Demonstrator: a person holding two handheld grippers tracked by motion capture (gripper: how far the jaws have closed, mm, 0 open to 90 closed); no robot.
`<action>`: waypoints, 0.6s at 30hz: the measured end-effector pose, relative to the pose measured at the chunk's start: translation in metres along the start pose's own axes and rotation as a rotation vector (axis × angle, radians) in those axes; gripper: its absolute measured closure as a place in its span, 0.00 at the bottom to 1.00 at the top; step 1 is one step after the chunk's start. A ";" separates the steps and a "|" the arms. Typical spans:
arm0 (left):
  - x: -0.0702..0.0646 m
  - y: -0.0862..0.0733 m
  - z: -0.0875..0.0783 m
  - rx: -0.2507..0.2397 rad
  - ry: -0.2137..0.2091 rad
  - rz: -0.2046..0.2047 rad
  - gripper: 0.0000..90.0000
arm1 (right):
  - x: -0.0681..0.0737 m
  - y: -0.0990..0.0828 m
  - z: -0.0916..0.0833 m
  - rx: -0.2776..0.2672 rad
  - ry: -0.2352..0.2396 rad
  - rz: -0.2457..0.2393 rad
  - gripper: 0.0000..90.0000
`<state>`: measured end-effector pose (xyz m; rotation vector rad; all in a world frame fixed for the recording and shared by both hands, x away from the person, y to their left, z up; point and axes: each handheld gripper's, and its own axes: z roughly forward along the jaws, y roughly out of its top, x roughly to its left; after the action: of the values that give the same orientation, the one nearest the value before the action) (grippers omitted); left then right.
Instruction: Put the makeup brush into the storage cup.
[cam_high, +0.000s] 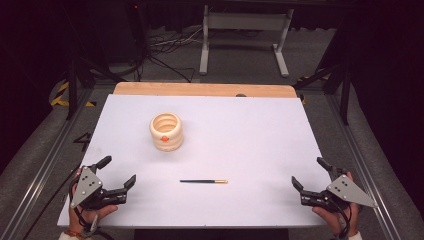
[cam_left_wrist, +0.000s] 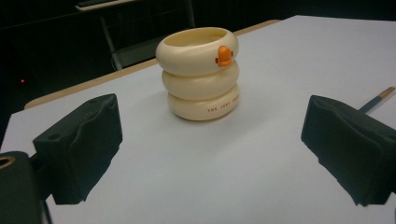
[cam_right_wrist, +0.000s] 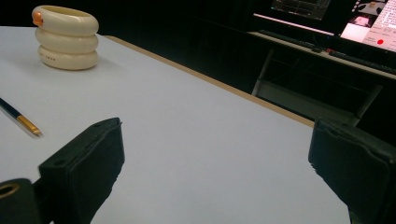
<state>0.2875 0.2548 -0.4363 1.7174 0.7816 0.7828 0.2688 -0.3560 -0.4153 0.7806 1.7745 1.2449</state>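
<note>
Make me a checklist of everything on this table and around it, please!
Surface: white table top, flat, with a wooden strip along the far edge.
Job's things: cream ringed pen holder with an orange duck face, upright on the left half; dark pencil with a gold end lying flat near the front, apart from the holder.
Clutter: nothing seen.
Grippers: left claw open, holding nothing, at the front left corner; right claw open, holding nothing, at the front right corner.
Cables: a tangle of dark cables on the floor beyond the table.
Surroundings: grey metal stand on the carpet behind; lit screens in the dark.
</note>
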 end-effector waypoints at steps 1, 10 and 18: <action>0.000 0.000 0.001 0.006 0.004 0.004 0.07 | 0.000 0.000 0.001 0.006 0.002 -0.005 0.05; -0.001 0.003 0.004 0.050 -0.026 0.038 0.09 | 0.001 -0.002 0.004 0.031 0.007 -0.009 0.05; -0.008 0.020 0.019 0.181 -0.127 0.119 0.12 | 0.001 -0.006 0.005 0.060 0.018 -0.007 0.06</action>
<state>0.3012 0.2335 -0.4223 1.9708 0.6846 0.6919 0.2727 -0.3552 -0.4223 0.7987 1.8353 1.2026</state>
